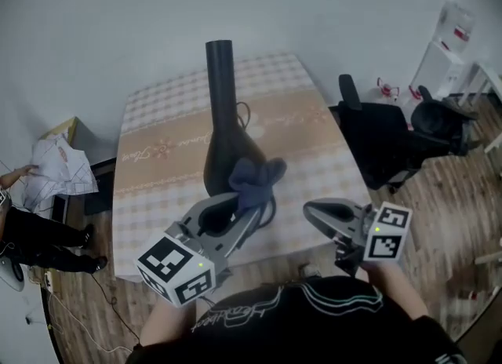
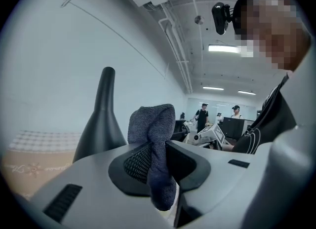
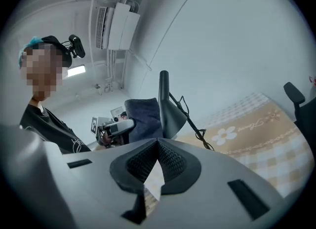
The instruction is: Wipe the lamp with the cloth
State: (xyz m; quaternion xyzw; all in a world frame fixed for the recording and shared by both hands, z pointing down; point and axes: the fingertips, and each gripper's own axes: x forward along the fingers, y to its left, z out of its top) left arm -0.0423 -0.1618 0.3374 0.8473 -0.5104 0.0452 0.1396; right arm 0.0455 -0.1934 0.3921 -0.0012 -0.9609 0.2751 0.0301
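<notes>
Holding the cloth (image 2: pixel 153 124) near the person, the left gripper (image 2: pixel 157 159) has its jaws closed on the bunched middle of it, and a soft tuft stands out above the jaws. The right gripper (image 3: pixel 157 146) is at the near right with its jaws together and nothing between them. It points left toward the lamp's base but is apart from it. The left gripper is tilted up and to the far right, and brings the cloth against or just beside the lower body of the lamp (image 1: pixel 222 111); I cannot tell if they touch. I judge the cloth light and limp, so this grip suits it. The lamp looks stiff and smooth, with a tall thin neck. It stands upright in the middle of the table (image 1: pixel 149 166). Pushing it high may tip it, so it is better steadied low.
</notes>
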